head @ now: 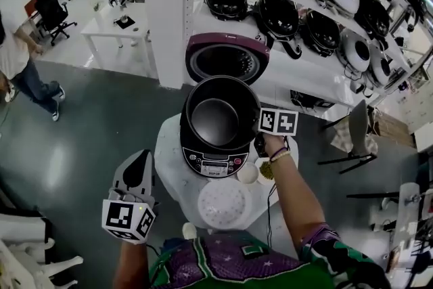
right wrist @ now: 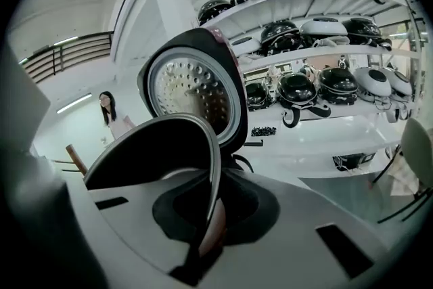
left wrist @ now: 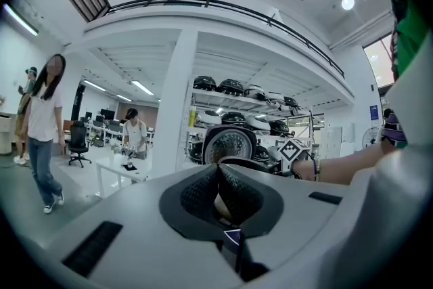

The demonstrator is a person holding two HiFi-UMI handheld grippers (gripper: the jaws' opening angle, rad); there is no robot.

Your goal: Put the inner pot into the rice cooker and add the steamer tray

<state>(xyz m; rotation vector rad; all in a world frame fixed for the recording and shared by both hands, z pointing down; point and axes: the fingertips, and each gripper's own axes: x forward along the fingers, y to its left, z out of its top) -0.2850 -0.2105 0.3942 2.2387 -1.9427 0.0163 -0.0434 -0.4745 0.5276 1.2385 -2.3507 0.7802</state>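
The dark inner pot (head: 215, 117) is over the opening of the rice cooker (head: 214, 164), whose purple-rimmed lid (head: 226, 57) stands open behind it. I cannot tell whether the pot is seated. My right gripper (head: 259, 137) is shut on the pot's right rim. In the right gripper view the pot's rim (right wrist: 211, 166) runs between the jaws of the right gripper (right wrist: 206, 227), with the lid (right wrist: 193, 88) beyond. The white steamer tray (head: 224, 204) lies on the table in front of the cooker. My left gripper (head: 141, 160) hangs left of the table, shut and empty (left wrist: 220, 196).
The cooker stands on a small round white table (head: 169, 166) with a small white cup (head: 247, 173) and a small dish (head: 266, 170) by the tray. Behind are white shelves (head: 298, 71) with several rice cookers. A chair (head: 355, 128) stands at the right. People are at the far left (head: 17, 68).
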